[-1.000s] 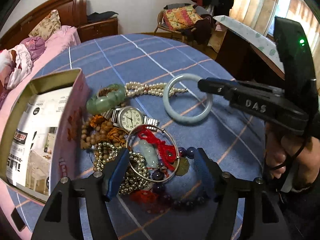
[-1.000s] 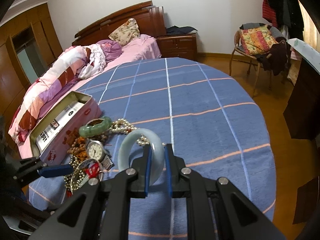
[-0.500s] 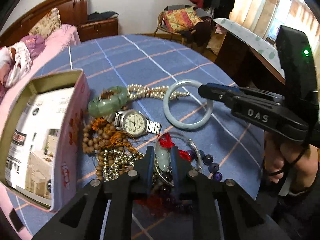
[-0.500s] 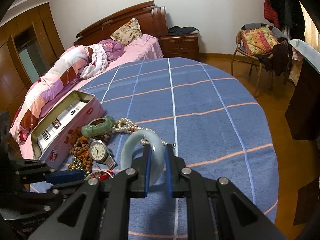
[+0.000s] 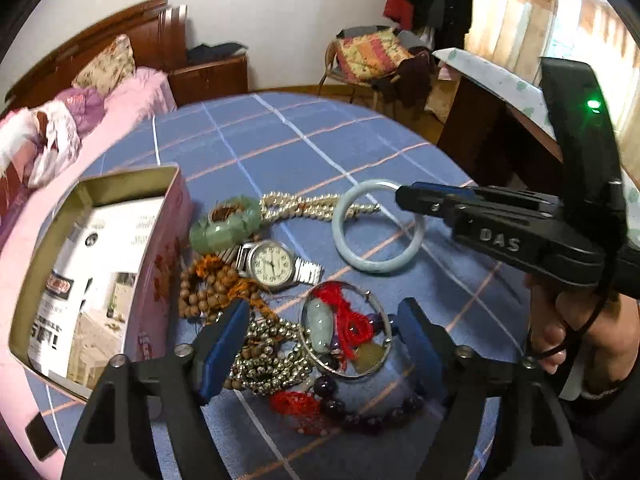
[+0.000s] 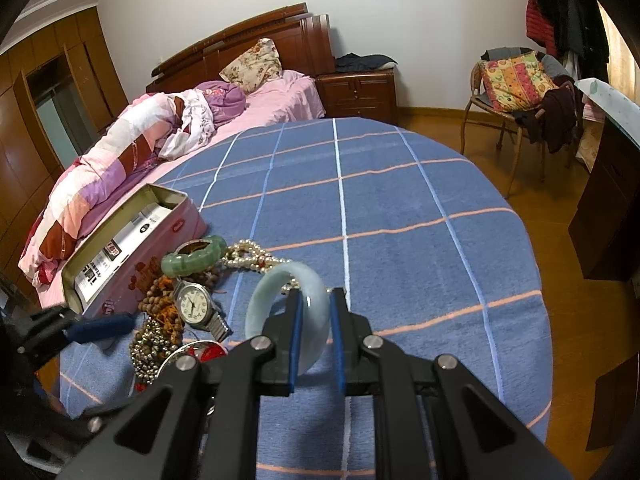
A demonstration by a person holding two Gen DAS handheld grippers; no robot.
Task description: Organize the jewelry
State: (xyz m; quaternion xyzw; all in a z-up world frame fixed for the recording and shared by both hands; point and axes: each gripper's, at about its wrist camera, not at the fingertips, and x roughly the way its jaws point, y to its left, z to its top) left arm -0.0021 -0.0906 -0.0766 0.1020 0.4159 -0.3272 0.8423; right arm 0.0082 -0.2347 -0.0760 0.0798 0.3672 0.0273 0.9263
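A round table (image 6: 400, 208) under a blue checked cloth stands in a bedroom, with a pink bed (image 6: 168, 136) behind it, a nightstand (image 6: 358, 94) by the wall and a chair (image 6: 516, 92) piled with clothes at the right. An open pink tin (image 5: 100, 280) sits at the table's left, and the jewelry lies just beside it: a green bracelet (image 5: 224, 224), pearls (image 5: 308, 206), a watch (image 5: 272, 262), wooden beads (image 5: 204, 288) and a thin bangle (image 5: 346, 332) around a red cord.

The right hand-held gripper (image 6: 314, 332) pinches the pale jade bangle (image 6: 280, 296), which looks tilted up off the cloth, though contact is hard to judge. The left hand-held gripper (image 5: 320, 344), clamped over the thin bangle's pendant half a second ago, has sprung wide apart and now straddles that bangle, holding nothing.
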